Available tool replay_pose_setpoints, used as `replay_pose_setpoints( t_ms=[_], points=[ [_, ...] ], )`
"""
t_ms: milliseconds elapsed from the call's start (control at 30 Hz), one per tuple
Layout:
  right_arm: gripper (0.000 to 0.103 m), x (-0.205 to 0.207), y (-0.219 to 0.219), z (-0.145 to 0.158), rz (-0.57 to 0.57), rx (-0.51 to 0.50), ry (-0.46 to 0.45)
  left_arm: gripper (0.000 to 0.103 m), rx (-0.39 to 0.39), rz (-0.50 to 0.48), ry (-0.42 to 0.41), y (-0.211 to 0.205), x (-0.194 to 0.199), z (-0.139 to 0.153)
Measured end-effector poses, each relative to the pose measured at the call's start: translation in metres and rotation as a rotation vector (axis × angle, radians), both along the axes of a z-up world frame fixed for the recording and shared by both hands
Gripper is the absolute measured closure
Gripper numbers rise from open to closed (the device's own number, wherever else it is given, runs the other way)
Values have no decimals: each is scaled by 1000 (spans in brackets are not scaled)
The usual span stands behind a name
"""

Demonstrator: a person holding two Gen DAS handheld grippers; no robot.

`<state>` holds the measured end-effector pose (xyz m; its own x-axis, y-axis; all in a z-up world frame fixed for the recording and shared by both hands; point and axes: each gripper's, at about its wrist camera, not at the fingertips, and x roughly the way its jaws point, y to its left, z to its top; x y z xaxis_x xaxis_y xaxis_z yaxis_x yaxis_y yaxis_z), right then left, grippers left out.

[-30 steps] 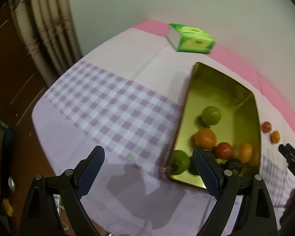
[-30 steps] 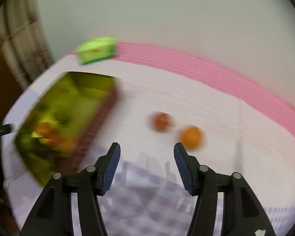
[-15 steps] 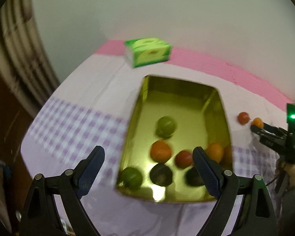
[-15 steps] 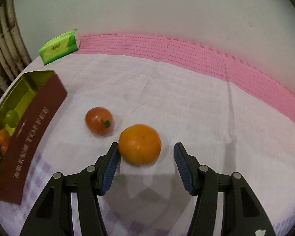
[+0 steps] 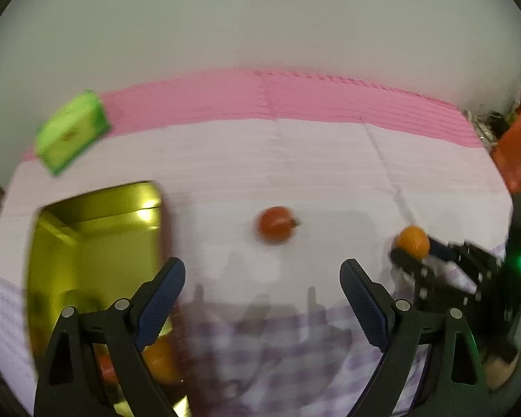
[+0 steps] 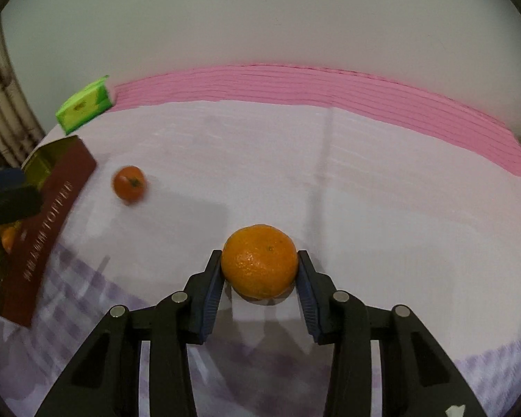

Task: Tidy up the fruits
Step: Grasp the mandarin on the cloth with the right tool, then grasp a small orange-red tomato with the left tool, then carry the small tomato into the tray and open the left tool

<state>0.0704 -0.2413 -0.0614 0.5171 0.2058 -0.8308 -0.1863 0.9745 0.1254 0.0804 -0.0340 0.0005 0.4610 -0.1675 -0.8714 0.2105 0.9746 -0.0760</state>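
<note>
Now right gripper [image 6: 259,271] closing, pinching round dimpled orange [image 6: 259,266]; left gripper [image 5: 262,279] ribbed fingers spread, empty.

plain pale wall [image 6: 260,17], curtain [image 6: 3,104] left

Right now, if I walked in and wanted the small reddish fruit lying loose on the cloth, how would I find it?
Start at the gold tin with the dark red side, at the left of the table. Just beside it, out on the plain pale cloth, lies the small reddish fruit, alone and untouched. It is smaller and redder than the orange, which sits between the fingers of the closing right hand-held gripper.
</note>
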Motion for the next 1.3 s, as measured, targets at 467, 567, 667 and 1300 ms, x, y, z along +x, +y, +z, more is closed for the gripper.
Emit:
replay_pose_setpoints(
  t_ms=[467,567,667,1300],
  points=[
    [62,-13,-6,-3,-23,-9,-57,49,15,-1,145,-25,55,-51],
    [62,-12,-5,-2,-23,-13,-57,59,26,-2,143,-26,60,-53],
    [61,-8,1,-3,-18,-29,-56,67,40,-13,151,-25,59,-52],
    [58,-6,2,-5,-8,-48,-58,67,-31,76,89,49,-46,13]
  ],
)
